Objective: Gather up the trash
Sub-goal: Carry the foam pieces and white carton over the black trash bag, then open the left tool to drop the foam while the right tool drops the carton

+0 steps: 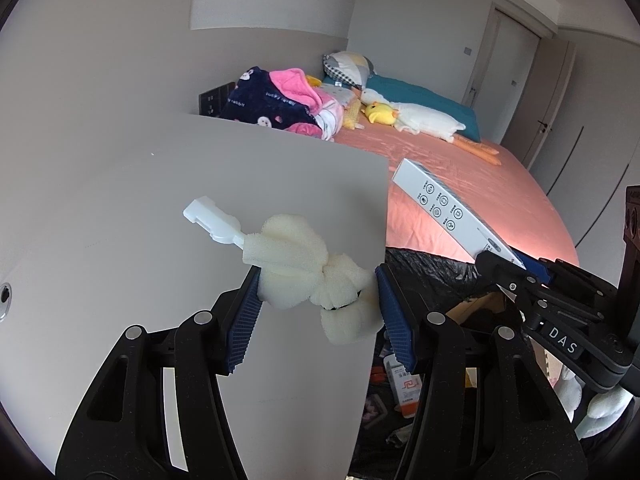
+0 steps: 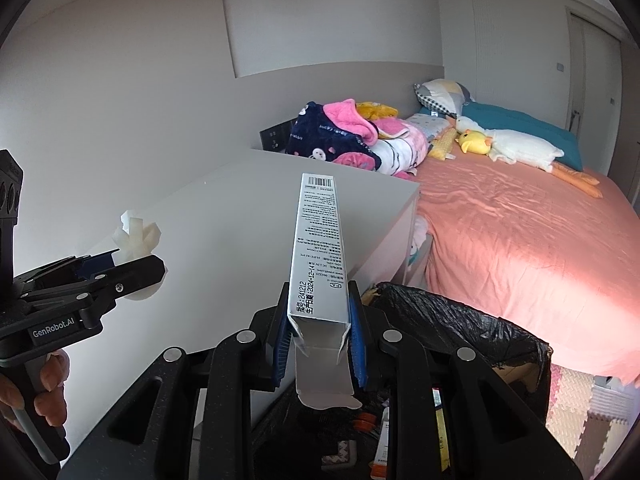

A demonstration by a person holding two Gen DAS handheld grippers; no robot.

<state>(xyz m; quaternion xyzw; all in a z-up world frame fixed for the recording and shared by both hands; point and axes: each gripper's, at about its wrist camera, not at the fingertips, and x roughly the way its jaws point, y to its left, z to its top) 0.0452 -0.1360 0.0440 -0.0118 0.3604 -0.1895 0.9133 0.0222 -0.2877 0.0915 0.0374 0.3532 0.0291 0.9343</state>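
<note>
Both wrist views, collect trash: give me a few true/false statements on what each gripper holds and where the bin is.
1. The left gripper holds a white sponge brush. True.
2. The right gripper is empty. False: it is shut on a long white box.
3. The box's near end flap hangs open. True.
4. The black bin bag sits on top of the bed. False: it stands on the floor between the white cabinet and the bed.
5. The bin bag is empty. False: packaging already lies inside.
</note>
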